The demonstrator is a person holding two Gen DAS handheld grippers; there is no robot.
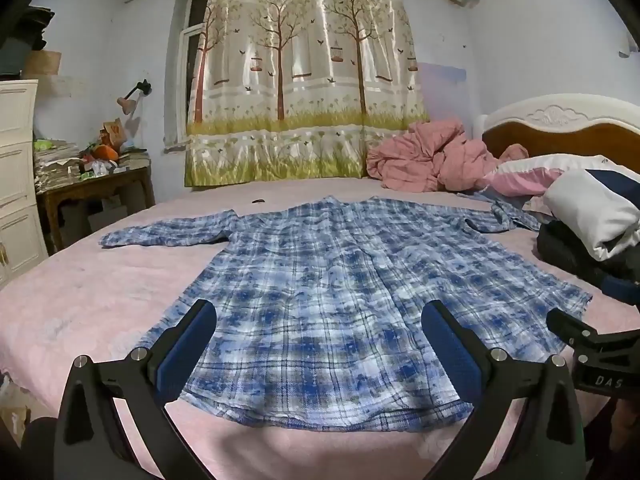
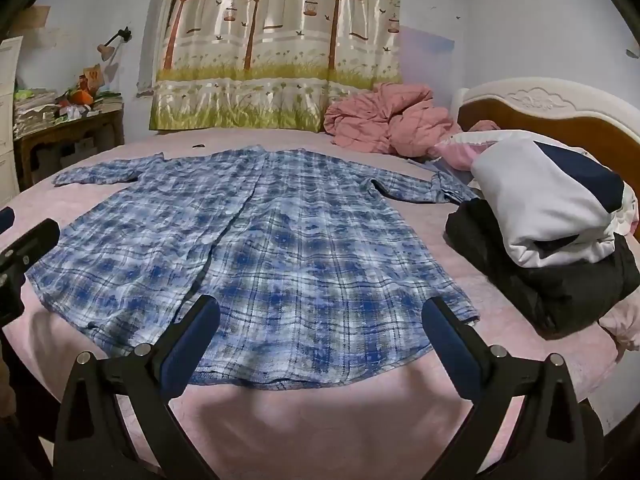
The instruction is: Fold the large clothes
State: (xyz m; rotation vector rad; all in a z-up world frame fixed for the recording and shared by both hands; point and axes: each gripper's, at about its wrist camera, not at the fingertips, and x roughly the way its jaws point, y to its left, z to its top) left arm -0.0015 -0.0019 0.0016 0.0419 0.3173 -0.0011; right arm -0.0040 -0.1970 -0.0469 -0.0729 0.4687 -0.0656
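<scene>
Shirt [image 1: 332, 280] is lying spread flat on the bed [image 1: 100, 292], hem nearest both tongs, ready for folding; left tongs [image 1: 320, 344] and right tongs [image 2: 320, 340] are hovering wide, gripping nothing, just short of the hem.

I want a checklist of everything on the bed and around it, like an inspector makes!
Surface: pink bed sheet, mostly smooth.
Job's things: blue plaid shirt spread flat, sleeves out to both sides, not yet folded.
Clutter: pile of clothes beside the shirt; crumpled pink quilt at the far end.
Grippers: left gripper and right gripper open, holding nothing, above the near hem.
Cables: nothing seen.
Surroundings: tree-print curtain, headboard, cluttered wooden table.
</scene>
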